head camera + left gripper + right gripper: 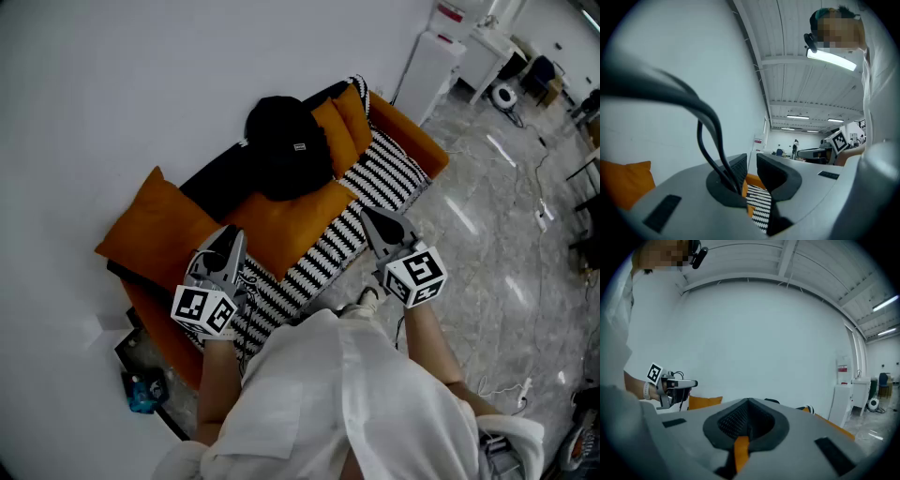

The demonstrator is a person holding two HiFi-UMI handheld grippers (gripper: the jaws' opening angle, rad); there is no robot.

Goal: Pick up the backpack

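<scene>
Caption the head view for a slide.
Black backpack on an orange sofa; left tongs slightly open, right tongs shut, neither touching it.

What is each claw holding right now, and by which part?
Nothing. The left claw is slightly open and empty, and the right claw is shut on nothing. The black backpack sits untouched on the sofa.

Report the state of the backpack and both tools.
Round black fabric backpack: resting on the orange, stripe-covered sofa, not held.
Grey left tool: jaws slightly apart, nothing between them.
Grey right tool: jaws shut, empty.
</scene>
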